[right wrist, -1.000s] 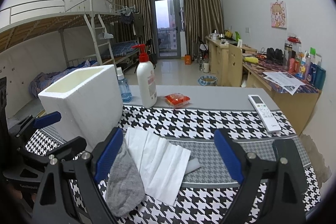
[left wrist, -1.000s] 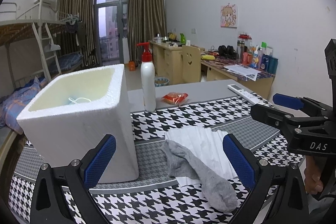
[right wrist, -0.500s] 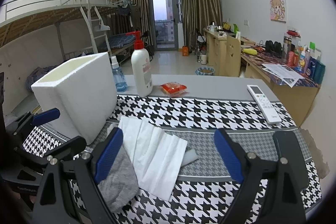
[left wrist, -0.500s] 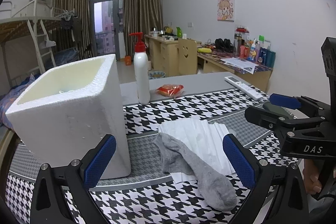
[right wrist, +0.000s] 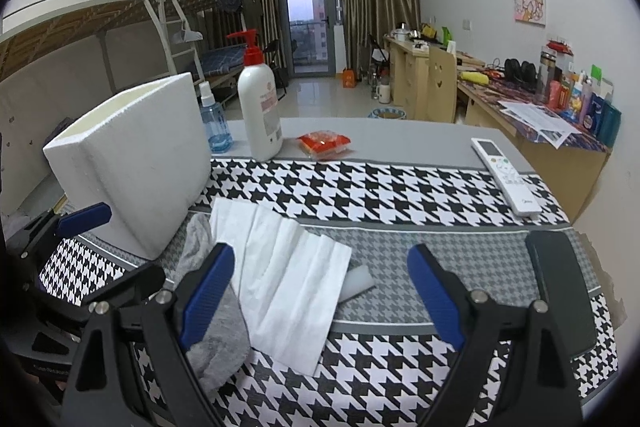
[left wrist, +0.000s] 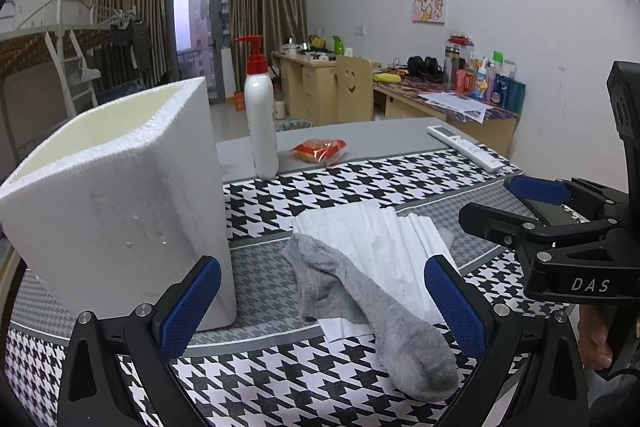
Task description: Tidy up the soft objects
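Note:
A grey sock [left wrist: 372,311] lies on the houndstooth tablecloth, partly over a white pleated cloth [left wrist: 392,247]. Both also show in the right wrist view: the sock [right wrist: 216,331] and the cloth [right wrist: 288,279]. A white foam box [left wrist: 116,203] stands upright to the left of them, open at the top [right wrist: 132,155]. My left gripper [left wrist: 320,307] is open and empty, low over the sock. My right gripper [right wrist: 320,291] is open and empty, just above the cloth's near edge. A small white foam piece [right wrist: 356,281] pokes out from under the cloth.
A white pump bottle [left wrist: 261,123], a blue spray bottle [right wrist: 214,123] and a red snack packet [left wrist: 320,150] stand behind the cloths. A white remote [right wrist: 506,179] lies at the right. A dark phone [right wrist: 560,287] lies near the table's right edge.
Both grippers have come lower and closer to the sock and cloth. The foam box now looms larger at the left. Both grippers stay open.

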The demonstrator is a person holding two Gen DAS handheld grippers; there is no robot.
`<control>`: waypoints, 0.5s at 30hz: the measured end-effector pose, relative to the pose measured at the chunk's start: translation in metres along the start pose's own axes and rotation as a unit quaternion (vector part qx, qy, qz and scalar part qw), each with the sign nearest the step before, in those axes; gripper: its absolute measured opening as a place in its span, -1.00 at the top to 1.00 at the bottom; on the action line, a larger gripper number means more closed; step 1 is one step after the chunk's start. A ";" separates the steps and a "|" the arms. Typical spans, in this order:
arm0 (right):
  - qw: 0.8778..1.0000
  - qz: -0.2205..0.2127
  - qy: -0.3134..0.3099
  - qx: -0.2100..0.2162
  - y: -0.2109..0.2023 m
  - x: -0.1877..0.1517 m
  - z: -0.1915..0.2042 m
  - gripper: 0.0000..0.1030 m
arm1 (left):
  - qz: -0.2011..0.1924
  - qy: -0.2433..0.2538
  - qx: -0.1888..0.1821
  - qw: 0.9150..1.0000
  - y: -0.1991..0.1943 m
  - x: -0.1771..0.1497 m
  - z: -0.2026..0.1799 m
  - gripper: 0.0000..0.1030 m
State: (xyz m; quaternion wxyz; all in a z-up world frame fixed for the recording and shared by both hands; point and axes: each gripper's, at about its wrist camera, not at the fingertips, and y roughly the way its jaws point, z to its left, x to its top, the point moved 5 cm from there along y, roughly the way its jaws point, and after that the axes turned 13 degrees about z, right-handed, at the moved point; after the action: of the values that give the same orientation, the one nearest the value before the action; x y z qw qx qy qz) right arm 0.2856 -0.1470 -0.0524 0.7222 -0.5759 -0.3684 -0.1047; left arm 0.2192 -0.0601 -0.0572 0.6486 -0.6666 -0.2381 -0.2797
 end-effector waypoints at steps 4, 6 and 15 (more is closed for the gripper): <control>1.000 0.009 0.003 -0.001 0.005 -0.002 -0.003 -0.77 | 0.009 0.000 -0.002 1.000 0.005 -0.002 0.001 -0.98; 1.000 0.013 0.005 -0.001 0.007 -0.002 -0.004 -0.77 | 0.012 0.000 -0.001 1.000 0.007 -0.003 0.001 -0.98; 1.000 0.027 0.006 0.003 0.017 -0.004 -0.005 -0.77 | 0.031 0.005 -0.010 0.999 0.018 -0.007 -0.002 -0.98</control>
State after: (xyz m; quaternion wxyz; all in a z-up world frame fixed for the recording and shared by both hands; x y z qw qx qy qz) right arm 0.2945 -0.1470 -0.0686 0.7285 -0.5830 -0.3488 -0.0882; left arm 0.2267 -0.0630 -0.0750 0.6518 -0.6783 -0.2112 -0.2652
